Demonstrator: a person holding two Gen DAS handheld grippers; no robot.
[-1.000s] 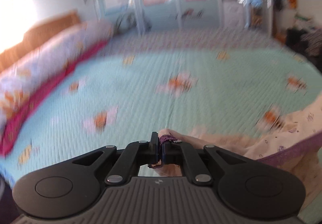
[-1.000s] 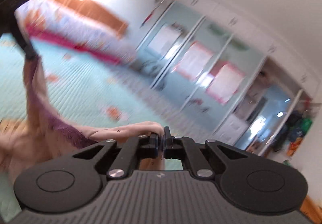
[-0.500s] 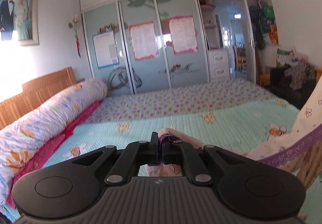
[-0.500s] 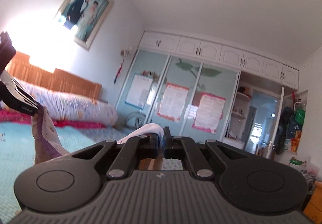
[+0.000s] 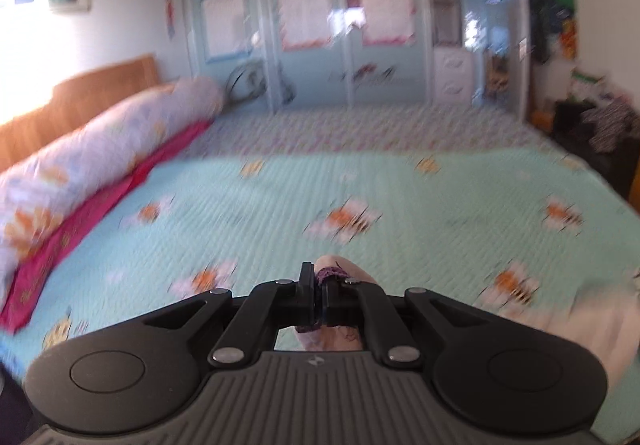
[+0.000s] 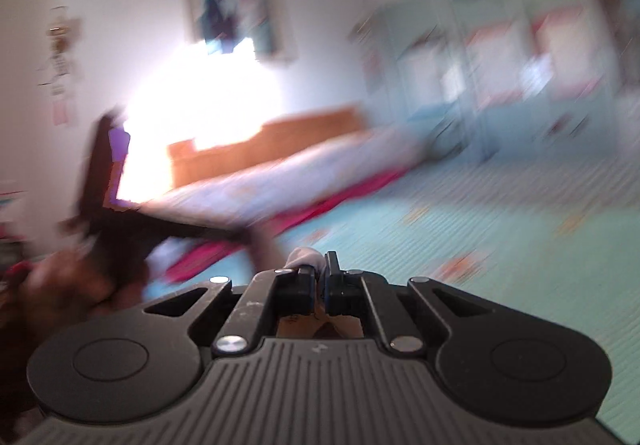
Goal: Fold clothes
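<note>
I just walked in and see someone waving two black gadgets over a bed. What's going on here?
A person is folding clothes with a hand-held gripper in each hand. The left gripper is shut on a pinch of a pale pink garment with purple trim, and the right gripper is shut on another bit of pale cloth. Both are held above the turquoise quilt on the bed. The pictures are blurred, so the grippers seem to be mid-swing; the fold isn't laid down yet.

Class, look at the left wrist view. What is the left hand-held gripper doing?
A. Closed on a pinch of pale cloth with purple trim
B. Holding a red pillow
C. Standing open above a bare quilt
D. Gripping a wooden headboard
A: the left hand-held gripper has its jaws together on the pale garment, whose purple trim bunches between them, above the green quilt.
</note>
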